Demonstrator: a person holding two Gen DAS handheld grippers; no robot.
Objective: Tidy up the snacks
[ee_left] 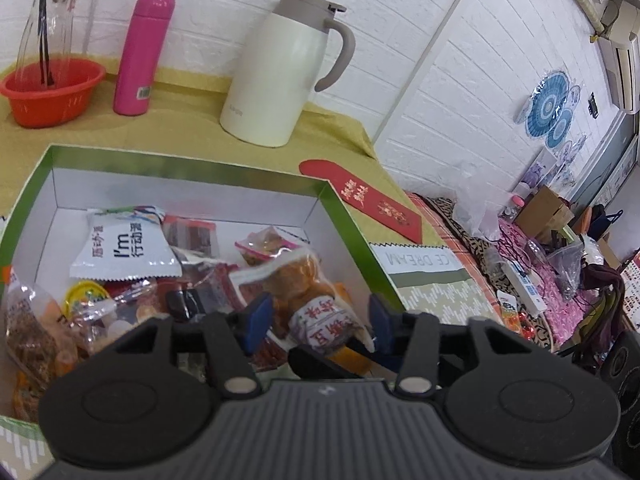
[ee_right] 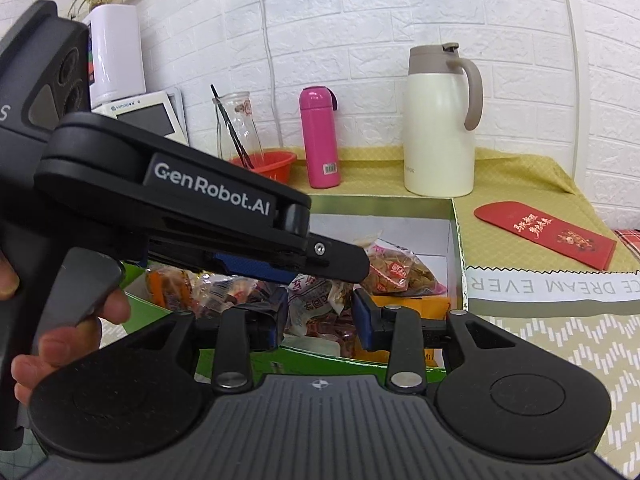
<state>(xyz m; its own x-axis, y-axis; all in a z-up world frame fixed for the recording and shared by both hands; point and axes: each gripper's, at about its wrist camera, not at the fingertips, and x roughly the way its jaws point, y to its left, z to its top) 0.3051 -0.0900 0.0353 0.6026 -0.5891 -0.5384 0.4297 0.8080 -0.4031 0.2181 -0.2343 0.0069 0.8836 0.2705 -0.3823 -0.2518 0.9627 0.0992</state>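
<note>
A green-rimmed box [ee_left: 348, 216] with white inner walls holds several snack packets. My left gripper [ee_left: 320, 320] is open over the box, its blue pads [ee_left: 258, 318] either side of a clear packet of brown snacks with a white and red label [ee_left: 316, 312]. A white "I'm" packet [ee_left: 128, 248] lies at the box's back. In the right wrist view the box [ee_right: 458, 240] is in front. My right gripper [ee_right: 320, 314] is open above its near edge, with the labelled packet [ee_right: 312, 300] between the pads. The left gripper [ee_right: 256, 236] reaches in from the left.
On the yellow cloth behind the box stand a cream thermos jug [ee_left: 280, 76], a pink bottle [ee_left: 142, 52] and a red bowl [ee_left: 52, 92] with a glass carafe [ee_left: 48, 24]. A red envelope [ee_left: 364, 200] and a box lid with lettering [ee_left: 420, 264] lie to the right.
</note>
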